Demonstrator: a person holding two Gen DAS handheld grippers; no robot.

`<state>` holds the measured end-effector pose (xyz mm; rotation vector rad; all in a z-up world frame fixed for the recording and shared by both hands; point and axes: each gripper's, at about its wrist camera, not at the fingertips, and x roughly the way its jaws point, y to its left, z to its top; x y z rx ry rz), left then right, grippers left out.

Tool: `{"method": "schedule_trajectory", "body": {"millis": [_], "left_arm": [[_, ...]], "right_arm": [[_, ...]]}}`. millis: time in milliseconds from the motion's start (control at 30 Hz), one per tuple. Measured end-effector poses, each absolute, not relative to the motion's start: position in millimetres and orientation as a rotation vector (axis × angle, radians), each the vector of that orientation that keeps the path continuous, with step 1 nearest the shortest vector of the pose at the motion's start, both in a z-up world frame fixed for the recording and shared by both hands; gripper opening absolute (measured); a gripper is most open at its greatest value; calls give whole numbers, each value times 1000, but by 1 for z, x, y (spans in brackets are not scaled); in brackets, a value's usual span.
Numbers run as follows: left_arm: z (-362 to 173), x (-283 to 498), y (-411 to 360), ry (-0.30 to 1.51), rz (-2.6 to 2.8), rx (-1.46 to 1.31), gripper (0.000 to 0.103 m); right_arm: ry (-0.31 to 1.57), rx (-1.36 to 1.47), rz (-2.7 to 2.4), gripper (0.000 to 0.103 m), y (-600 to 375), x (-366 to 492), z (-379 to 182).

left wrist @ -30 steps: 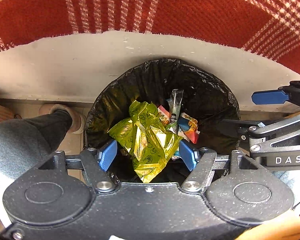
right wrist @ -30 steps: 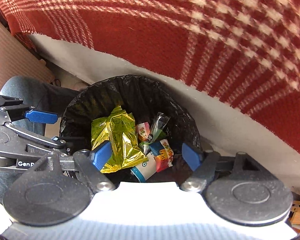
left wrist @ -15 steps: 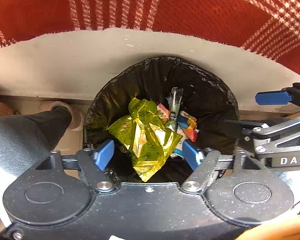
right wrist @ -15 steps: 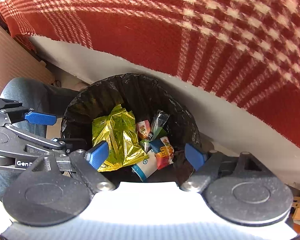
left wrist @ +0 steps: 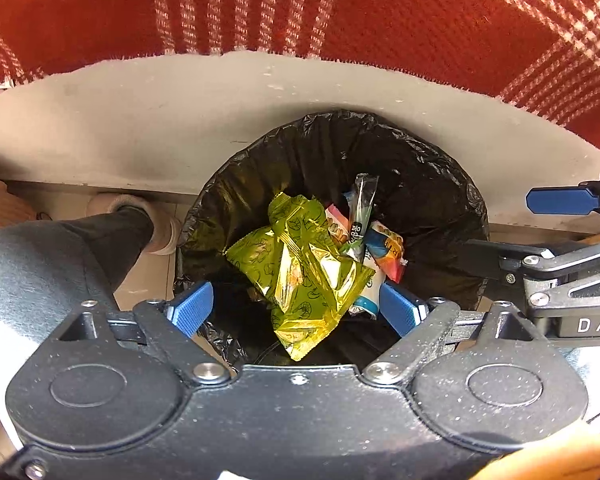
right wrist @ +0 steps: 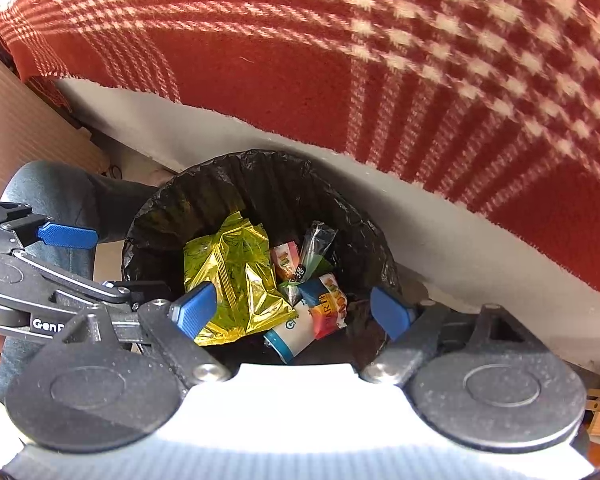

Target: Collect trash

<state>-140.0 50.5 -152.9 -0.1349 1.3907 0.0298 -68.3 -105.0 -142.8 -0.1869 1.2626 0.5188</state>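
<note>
Both claws hang over the bin: the left claw (left wrist: 296, 310) is opening, nothing pinched between its pads, and the right claw (right wrist: 292, 314) stands wide and empty. Their bodies hide the bin's near rim. In the black-lined bin (left wrist: 432, 184) lie a yellow wrapper (left wrist: 300, 268), a clear wrapper (left wrist: 362, 204) and an orange packet (left wrist: 388, 248); the pile hides the bin's bottom. Beyond hangs a red plaid blanket (left wrist: 300, 4).

Glossy foil wrapper (left wrist: 300, 268), woven wool blanket (left wrist: 300, 4)
</note>
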Motion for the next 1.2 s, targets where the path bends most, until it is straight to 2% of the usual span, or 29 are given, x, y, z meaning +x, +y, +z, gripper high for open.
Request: {"method": "schedule_trajectory", "body": {"millis": [1200], "left_arm": [[-157,-139,49,1408,47,-121,89]], "right_arm": [[1260,-195,521,91,-103,-67,-146]]}}
